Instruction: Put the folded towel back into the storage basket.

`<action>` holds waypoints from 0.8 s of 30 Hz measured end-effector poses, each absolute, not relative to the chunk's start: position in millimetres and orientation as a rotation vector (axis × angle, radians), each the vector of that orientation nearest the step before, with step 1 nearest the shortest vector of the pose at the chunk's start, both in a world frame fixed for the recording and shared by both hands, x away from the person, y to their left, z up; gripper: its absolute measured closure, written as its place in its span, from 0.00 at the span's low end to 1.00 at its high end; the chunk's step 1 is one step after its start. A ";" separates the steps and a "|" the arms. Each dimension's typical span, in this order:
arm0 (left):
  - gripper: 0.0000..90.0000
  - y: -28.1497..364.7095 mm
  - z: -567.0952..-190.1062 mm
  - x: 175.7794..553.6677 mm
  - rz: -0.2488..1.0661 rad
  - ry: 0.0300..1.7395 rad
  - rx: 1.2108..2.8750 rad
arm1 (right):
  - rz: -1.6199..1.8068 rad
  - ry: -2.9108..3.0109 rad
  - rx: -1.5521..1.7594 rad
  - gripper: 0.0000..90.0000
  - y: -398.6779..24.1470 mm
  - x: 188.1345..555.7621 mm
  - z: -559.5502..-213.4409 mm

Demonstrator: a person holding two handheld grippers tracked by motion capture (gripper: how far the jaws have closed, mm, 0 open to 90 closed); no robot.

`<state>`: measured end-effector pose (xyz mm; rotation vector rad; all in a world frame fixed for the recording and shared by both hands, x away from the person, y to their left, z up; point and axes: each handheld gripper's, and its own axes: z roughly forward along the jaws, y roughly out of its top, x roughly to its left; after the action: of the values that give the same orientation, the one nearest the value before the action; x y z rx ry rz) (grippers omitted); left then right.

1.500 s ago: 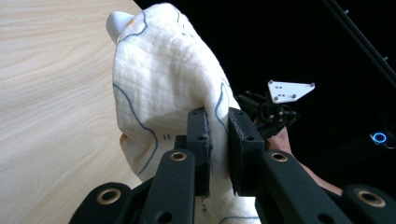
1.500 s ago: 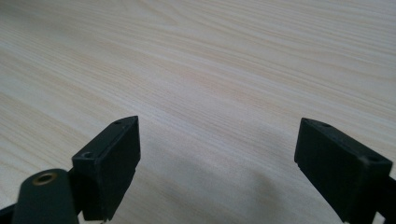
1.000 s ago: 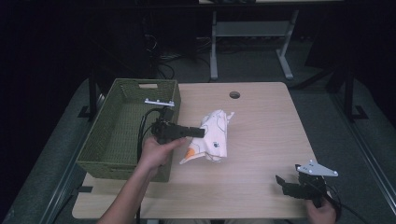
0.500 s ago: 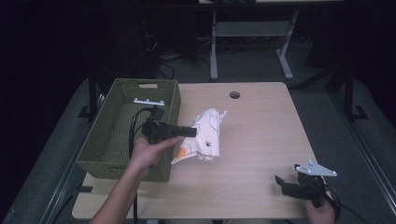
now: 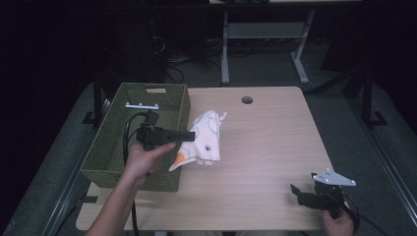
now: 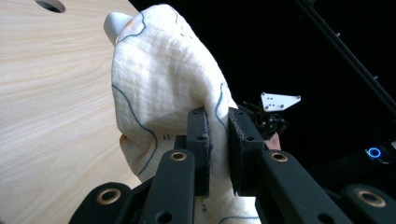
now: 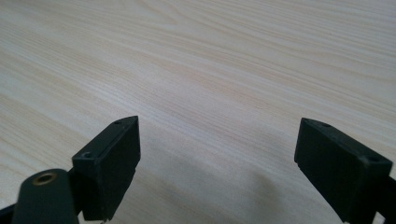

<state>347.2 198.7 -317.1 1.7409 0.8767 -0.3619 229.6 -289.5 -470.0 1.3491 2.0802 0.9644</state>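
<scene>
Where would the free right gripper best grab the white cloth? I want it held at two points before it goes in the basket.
Probably the loose lower hem of the cloth, approached from its table side. The left gripper already pinches its upper fold beside the basket; the right gripper is open.

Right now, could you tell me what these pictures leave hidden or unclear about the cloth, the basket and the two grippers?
- Basket floor, high view: hidden by the left hand, the left gripper and the near wall.
- Cloth, left gripper view: lower part cut off behind the jaws; the print is too small to read in the high view.
- Right gripper, high view: small and dark, so how wide its jaws stand is unclear there.
</scene>
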 end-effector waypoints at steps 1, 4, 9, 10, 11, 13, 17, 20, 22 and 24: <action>0.90 200.6 -316.3 347.5 -0.358 0.875 1.741 | 0.967 2.080 1.352 0.15 -288.6 229.5 -469.9; 0.90 205.6 -313.7 347.5 -0.349 0.884 1.737 | 0.968 2.085 1.351 0.15 -287.8 229.7 -470.1; 0.90 211.2 -313.5 347.5 -0.345 0.893 1.730 | 0.965 2.083 1.346 0.15 -288.6 228.8 -469.4; 0.90 212.6 -313.5 347.4 -0.345 0.893 1.732 | 0.966 2.080 1.351 0.15 -288.7 228.5 -469.3; 0.90 213.7 -313.5 347.5 -0.344 0.893 1.730 | 0.966 2.080 1.351 0.15 -288.7 228.5 -469.3; 0.90 217.4 -313.3 347.9 -0.343 0.898 1.728 | 0.965 2.080 1.348 0.15 -289.3 228.7 -469.3; 0.89 225.3 -313.3 348.4 -0.339 0.918 1.713 | 0.964 2.086 1.347 0.15 -288.7 229.0 -469.8; 0.89 233.3 -313.1 348.3 -0.332 0.935 1.702 | 0.963 2.086 1.342 0.15 -288.6 228.3 -469.2; 0.89 239.3 -312.3 347.9 -0.328 0.943 1.700 | 0.962 2.084 1.344 0.15 -288.9 228.5 -469.3; 0.89 245.5 -311.6 347.9 -0.317 0.950 1.694 | 0.959 2.088 1.343 0.15 -289.0 229.0 -469.7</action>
<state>347.9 245.5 -311.6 1.6938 0.9497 -0.3169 229.0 -289.0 -469.7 1.3430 2.0878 0.9586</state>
